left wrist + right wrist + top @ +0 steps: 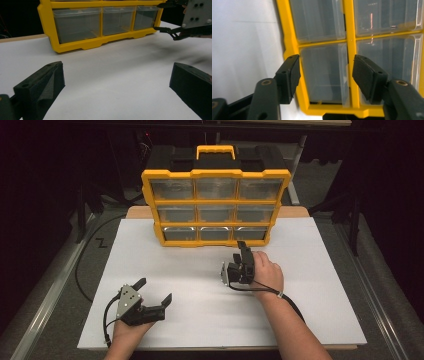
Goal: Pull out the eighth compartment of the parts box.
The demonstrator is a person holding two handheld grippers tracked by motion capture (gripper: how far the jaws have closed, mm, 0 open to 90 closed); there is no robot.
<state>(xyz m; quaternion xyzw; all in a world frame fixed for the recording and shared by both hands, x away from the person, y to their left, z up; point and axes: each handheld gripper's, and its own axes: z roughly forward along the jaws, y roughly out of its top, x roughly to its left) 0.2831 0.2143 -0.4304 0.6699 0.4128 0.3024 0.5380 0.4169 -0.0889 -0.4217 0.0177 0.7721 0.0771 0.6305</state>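
A yellow organizer (pixel 216 201) with three rows of clear drawers stands upright at the back middle of the white tabletop (pixel 320 285). My right gripper (pixel 240 250) is rolled onto its side just in front of the bottom right drawer (pixel 249 233). In the right gripper view the open jaws (pixel 327 75) frame that drawer (pixel 324 70) without touching it; the drawer looks empty. My left gripper (pixel 154 291) rests open near the front left of the table, holding nothing. The left gripper view has its jaws (pixel 116 87) wide apart over bare white surface, with the organizer (pixel 82 45) and the right gripper (pixel 158 16) farther off.
The organizer has a yellow carry handle (pixel 215 151) on top. A black cable (pixel 82 265) loops on the floor left of the table. Metal rails run along both sides of the table. White tabletop stretches between the two grippers.
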